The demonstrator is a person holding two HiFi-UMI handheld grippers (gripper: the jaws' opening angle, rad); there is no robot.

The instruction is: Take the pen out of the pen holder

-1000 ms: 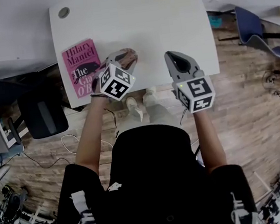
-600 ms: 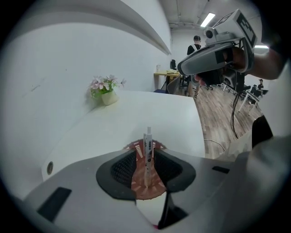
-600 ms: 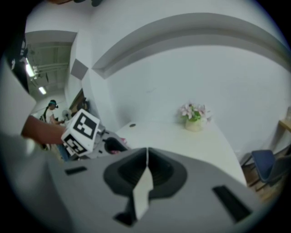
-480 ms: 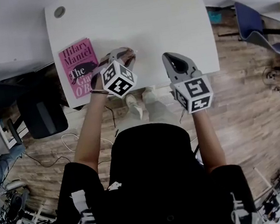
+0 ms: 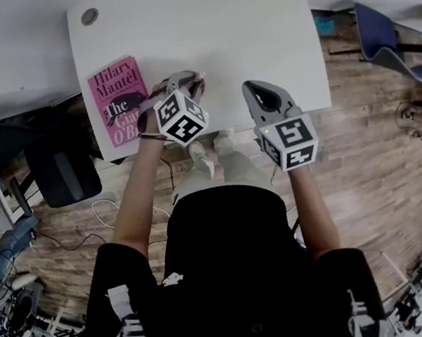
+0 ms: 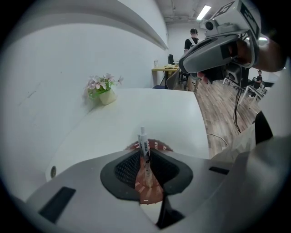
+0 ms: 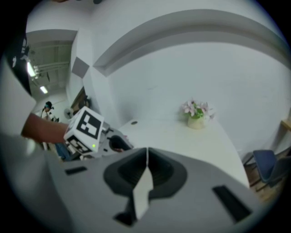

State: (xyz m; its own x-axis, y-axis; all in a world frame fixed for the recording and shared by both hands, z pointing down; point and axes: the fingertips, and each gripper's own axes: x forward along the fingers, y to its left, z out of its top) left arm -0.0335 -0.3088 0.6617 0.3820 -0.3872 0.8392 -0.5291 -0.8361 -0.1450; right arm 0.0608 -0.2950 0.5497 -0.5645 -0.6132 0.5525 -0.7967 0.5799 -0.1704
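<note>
left gripper: your jaws are closing, gap narrow, pen upright between them in the reddish pen holder, not yet pinched. let the pads seat on the barrel, then lift straight up. right gripper: jaws together, empty.

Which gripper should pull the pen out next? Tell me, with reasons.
Left. The left gripper has its jaws closing around the pen, which stands in the pen holder. The right gripper hangs off to the side, jaws together and empty.
</note>
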